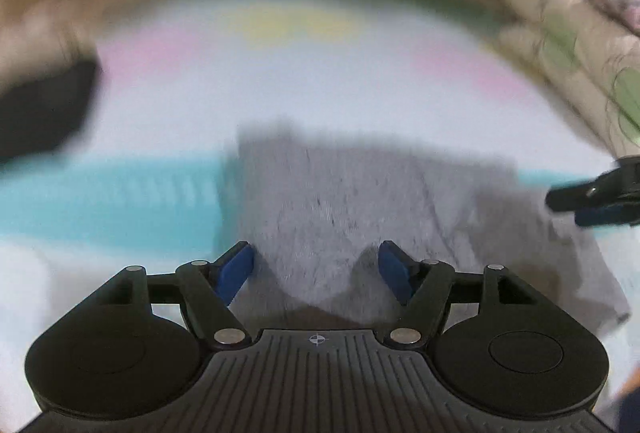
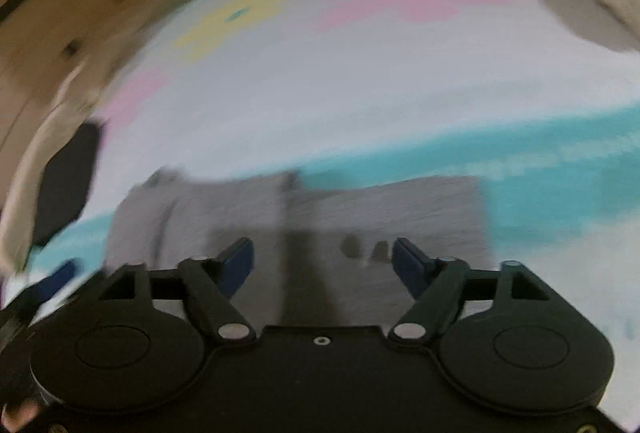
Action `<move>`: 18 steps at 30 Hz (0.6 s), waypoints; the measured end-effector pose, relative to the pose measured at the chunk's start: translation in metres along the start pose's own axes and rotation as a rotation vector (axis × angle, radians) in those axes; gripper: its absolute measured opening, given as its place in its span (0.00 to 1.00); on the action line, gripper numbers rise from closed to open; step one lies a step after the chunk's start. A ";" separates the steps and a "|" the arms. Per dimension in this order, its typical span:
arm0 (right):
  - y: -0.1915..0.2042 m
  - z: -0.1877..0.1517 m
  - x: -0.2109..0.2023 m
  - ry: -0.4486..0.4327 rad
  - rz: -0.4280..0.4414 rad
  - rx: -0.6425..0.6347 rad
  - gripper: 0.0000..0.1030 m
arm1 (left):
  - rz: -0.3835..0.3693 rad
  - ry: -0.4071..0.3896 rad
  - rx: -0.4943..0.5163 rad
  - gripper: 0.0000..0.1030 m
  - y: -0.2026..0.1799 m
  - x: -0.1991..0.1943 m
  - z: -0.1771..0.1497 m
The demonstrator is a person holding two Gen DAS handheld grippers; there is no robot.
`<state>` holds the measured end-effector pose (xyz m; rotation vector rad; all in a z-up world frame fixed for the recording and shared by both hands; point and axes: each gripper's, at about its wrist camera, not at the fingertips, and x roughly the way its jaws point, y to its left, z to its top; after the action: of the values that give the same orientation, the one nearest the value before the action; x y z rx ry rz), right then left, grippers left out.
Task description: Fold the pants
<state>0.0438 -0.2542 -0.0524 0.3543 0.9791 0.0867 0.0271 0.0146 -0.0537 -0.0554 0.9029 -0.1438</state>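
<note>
Left wrist view shows my left fingers (image 1: 316,273) and right fingers (image 2: 322,267) spread wide, holding nothing, over the grey pants (image 1: 360,201) lying folded on the bed (image 1: 300,81); I judge one fold laid, next regrasp an edge.

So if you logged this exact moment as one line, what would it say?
task: fold pants | grey pants: lying on bed sheet | left claw: open, over pants | right claw: open, over pants

Left wrist view: bare mat (image 1: 320,73) across the middle; a dark object (image 1: 44,113) blocks the left, rolled bedding (image 1: 568,65) the upper right.
</note>
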 end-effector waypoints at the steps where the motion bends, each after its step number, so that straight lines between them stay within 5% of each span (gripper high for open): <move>1: 0.006 -0.003 0.003 0.007 0.020 -0.021 0.86 | -0.015 0.029 -0.027 0.67 0.005 0.009 -0.001; 9: 0.014 -0.018 0.033 0.093 0.037 -0.051 0.89 | -0.047 0.000 -0.106 0.68 0.024 0.009 0.012; 13: 0.007 -0.014 0.037 0.090 0.100 -0.010 0.88 | 0.035 -0.091 -0.142 0.67 0.037 -0.007 0.018; 17: 0.009 -0.011 0.042 0.121 0.195 0.012 0.43 | 0.075 -0.136 -0.175 0.67 0.051 -0.018 0.019; 18: 0.010 -0.011 0.045 0.137 0.206 0.032 0.40 | 0.076 -0.134 -0.179 0.67 0.054 -0.020 0.019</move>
<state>0.0603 -0.2315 -0.0903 0.4834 1.0785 0.2855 0.0351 0.0703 -0.0324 -0.1944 0.7806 0.0116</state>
